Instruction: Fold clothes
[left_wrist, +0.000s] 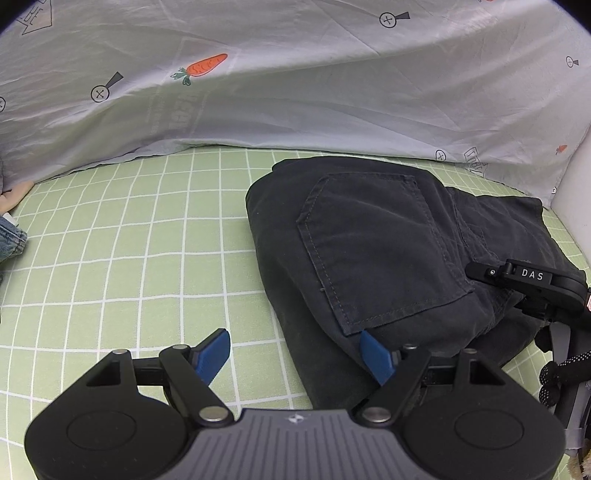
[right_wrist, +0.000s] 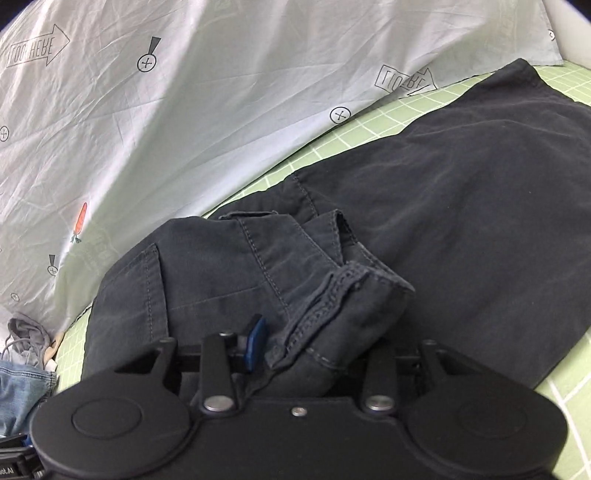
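Dark grey trousers (left_wrist: 369, 240) lie folded on the green checked sheet (left_wrist: 129, 240), back pocket up. In the left wrist view my left gripper (left_wrist: 295, 350) stands open at their near edge: the right blue pad (left_wrist: 375, 354) rests against the cloth, while the left pad (left_wrist: 216, 354) is over bare sheet. The right gripper's black housing (left_wrist: 532, 284) lies on the trousers at the right. In the right wrist view my right gripper (right_wrist: 306, 343) holds a bunched, stitched edge of the trousers (right_wrist: 461, 203). One blue pad (right_wrist: 255, 343) shows against the bunch. The other is hidden under cloth.
A pale sheet printed with carrots (left_wrist: 295, 92) hangs along the back. Blue jeans (right_wrist: 22, 387) and a grey garment (right_wrist: 29, 332) lie at the left edge. A white wall (left_wrist: 576, 192) bounds the right side.
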